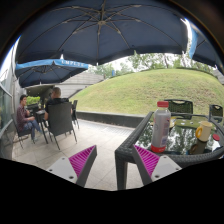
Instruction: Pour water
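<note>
Claw (115,162) we record wide open, empty; clear red-capped plastic bottle (160,127) upright on glass tabletop (186,136) ahead.

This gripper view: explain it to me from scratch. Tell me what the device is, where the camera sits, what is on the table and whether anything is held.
There is no robot arm here. A person carries a hand-held two-finger gripper, and the camera rides on it, looking forward along the fingers. The two pink pads low in the picture are the fingers' inner faces, parts of the tool. The fingers stand open with nothing between them, so nothing is held.

The scene is an outdoor patio under dark parasols, with a grassy slope behind. Ahead and to the right stands a glass table bearing a clear bottle with a red cap and a yellow object too blurred to name. A dark chair stands before it. Farther left, people sit at another table.
</note>
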Tool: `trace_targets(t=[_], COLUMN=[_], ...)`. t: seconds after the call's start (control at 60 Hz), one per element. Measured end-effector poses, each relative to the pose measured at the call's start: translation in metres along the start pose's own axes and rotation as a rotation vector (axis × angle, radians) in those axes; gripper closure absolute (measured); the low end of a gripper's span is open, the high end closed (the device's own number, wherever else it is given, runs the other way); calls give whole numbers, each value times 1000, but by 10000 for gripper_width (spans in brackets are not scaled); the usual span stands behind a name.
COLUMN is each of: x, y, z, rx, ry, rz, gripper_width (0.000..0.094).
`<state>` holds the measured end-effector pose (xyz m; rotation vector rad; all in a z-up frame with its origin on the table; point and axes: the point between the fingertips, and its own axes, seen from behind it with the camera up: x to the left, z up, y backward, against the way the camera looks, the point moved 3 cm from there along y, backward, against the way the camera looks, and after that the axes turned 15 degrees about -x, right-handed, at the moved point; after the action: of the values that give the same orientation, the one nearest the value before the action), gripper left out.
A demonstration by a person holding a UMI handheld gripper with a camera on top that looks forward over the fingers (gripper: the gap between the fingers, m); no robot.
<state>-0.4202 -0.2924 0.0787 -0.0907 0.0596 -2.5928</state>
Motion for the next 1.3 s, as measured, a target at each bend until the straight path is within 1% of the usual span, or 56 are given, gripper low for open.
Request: trace_targets(t=[0.067, 0.15, 0.217, 0.233, 0.25, 0.3, 0.35, 0.467, 0.533, 0.583, 0.667, 0.817, 0.85, 0.867, 0.883, 0.917, 0.983, 1.033, 1.1, 1.217, 1.3], x=[5, 20, 9, 7, -1, -12, -34, -85, -108, -125, -144, -161, -166, -167, -168, -170, -176, -179, -176, -182, -188], y=[0, 8, 6, 15, 9, 19, 13, 19, 10, -2, -30, -87, -98, -103, -107, -114, -119, -120, -126, -122, -123], z=[5, 9, 11, 15, 9, 14, 10, 17, 19, 21, 8, 9, 10, 10, 11, 14, 14, 13, 12, 14, 20], rx=[-26, -28, -59, -61, -61, -68, -77, -94, -104, -125, -99, -121, -132, -135, -141, -157, -176, -188, -187, -185, -179], ry=[14, 3, 27, 40, 52, 74, 81, 89, 83, 86, 98, 120, 135, 143, 152, 167, 133, 70, 68, 37, -66], rz=[1, 33, 48, 44, 40, 27, 6, -97, -133, -160, -180, -202, -211, -212, -210, -212, -222, -232, -215, -214, -230], gripper_width=[158, 159, 166, 164, 165, 165, 165, 159, 158, 162, 161, 160, 174, 198, 243, 406, 426, 493, 578, 589, 589])
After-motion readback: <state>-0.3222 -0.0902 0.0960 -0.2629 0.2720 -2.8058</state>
